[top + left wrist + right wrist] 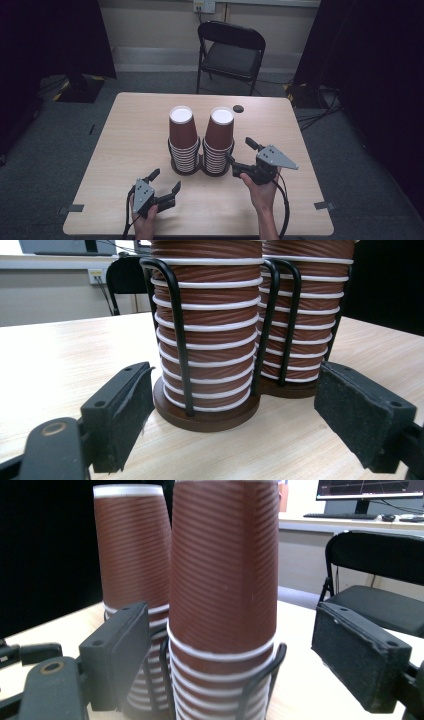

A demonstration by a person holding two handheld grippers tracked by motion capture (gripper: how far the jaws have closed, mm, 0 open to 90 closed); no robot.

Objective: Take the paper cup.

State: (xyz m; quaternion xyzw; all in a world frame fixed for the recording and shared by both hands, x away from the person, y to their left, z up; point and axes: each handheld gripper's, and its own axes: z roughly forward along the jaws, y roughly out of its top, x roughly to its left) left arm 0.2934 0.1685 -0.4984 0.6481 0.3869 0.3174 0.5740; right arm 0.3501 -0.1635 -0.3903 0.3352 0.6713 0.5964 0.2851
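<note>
Pale wood table (125,150), ribbed brown white-rimmed cup stacks (219,142), both tools (246,156) wide open, empty

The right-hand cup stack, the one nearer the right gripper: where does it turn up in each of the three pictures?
High view: the right stack stands at table centre, just right of its twin.
Left gripper view: it sits behind and to the right, partly hidden.
Right gripper view: it is front and centre between the jaws.
Shared landmark: the black wire holder around both stacks.
</note>
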